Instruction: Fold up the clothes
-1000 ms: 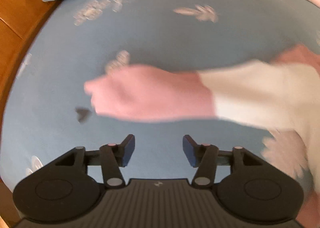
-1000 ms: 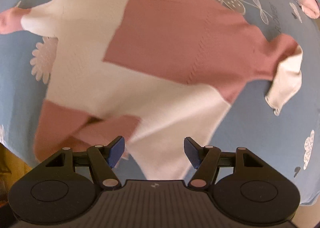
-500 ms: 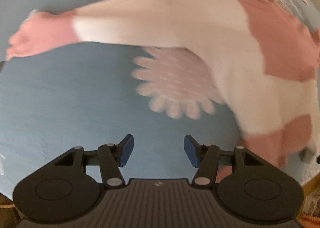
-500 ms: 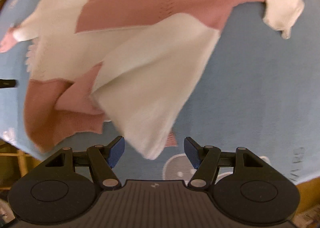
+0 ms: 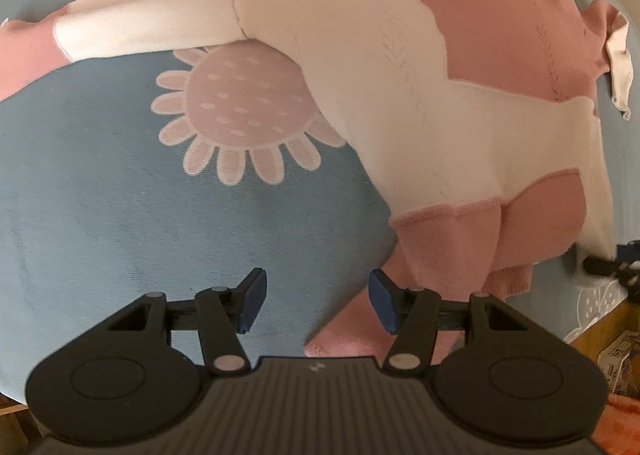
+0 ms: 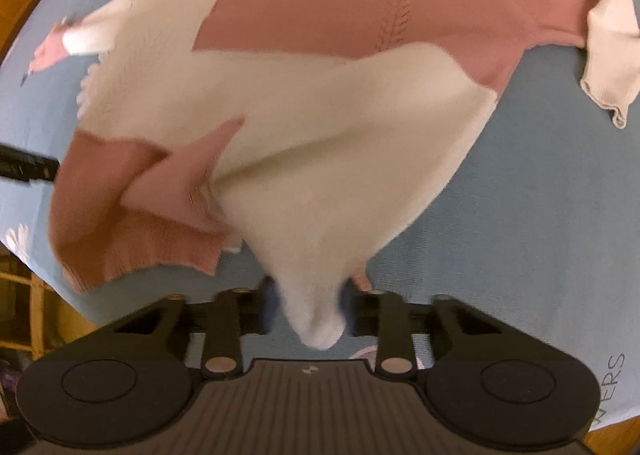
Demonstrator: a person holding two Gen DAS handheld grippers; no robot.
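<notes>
Pink-and-cream knit sweater (image 6: 320, 103) lay spread on the blue flowered bedsheet (image 5: 120, 215), neck away from us, one sleeve out toward the left (image 5: 120, 11), the other doubled back near the right edge (image 6: 608, 47). We noted that the bottom hem was rumpled, its pink ribbed band (image 5: 460, 239) bunched into pleats.

Right tool (image 6: 312, 315): a white corner of the hem sat between its fingers and hung down in a point. The picture was blurred there, but the jaws appeared drawn in against the cloth, so we recorded it as clamped on the sweater. Left tool (image 5: 316, 301): jaws apart, nothing between them, hovering over bare sheet just beside the pink hem corner, whose edge lay under the right finger (image 5: 384, 307).

Handling, as we judged it: soft, limp, fairly thick knit; light; it sags and stretches from any single pinch, so one held corner drags the rest into folds. No risk of breakage. The sheet looked likely to shift with it.

Best hold for the left tool seemed the ribbed pink band at the corner nearest it, where the knit is firmest, matching the right tool's corner.
</notes>
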